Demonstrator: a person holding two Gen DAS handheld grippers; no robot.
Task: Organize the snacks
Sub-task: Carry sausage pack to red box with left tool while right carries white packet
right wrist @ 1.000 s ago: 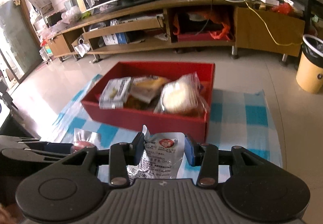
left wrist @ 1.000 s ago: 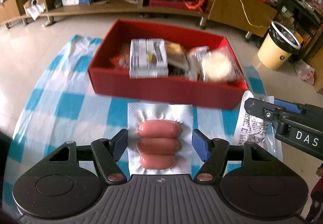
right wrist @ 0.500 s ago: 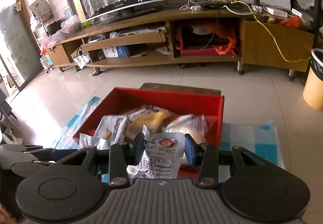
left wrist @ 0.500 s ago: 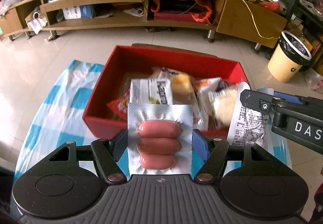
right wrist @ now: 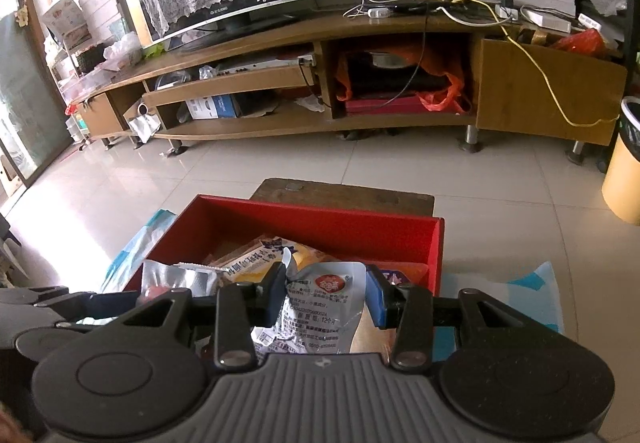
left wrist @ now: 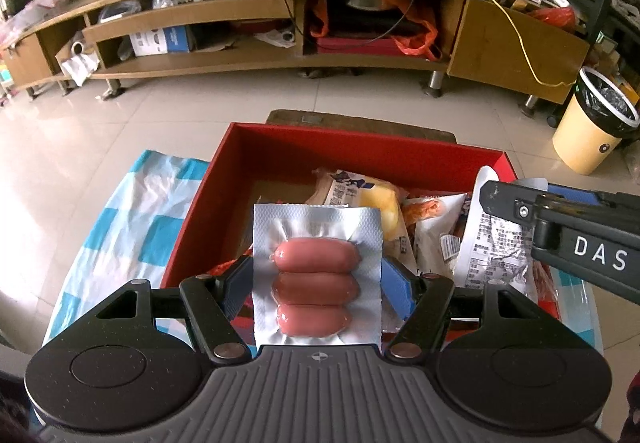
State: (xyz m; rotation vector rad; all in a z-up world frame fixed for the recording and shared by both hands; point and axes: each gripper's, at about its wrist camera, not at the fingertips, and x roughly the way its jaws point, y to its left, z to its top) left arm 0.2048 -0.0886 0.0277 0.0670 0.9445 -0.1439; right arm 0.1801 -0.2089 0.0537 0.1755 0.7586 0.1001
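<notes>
I've got both grippers loaded & hanging over the red box. Left gripper: jaws part-open, clamped on the side edges of a sausage pack, flat foil sheet w/ three sausages, held face-up between the pads. Right gripper: jaws pinched as narrow as they go, squeezing a white pouch w/ a red logo; it crumples between the pads.

Ahead of & below both sets of jaws the box already holds a heap of snacks: a yellow cake packet just past the left jaws, more wrappers to their right side. In the left view the far-left part of the box floor, ahead of the left jaws, looks bare.

The checked cloth on the worktop shows no loose snacks where I can see it, tho the grippers hide the near part.

My read: nearly done. Left to do: lower, release both packs into the box, prob. sausages into the bare corner. Can't tell if anything's waiting out of view.
</notes>
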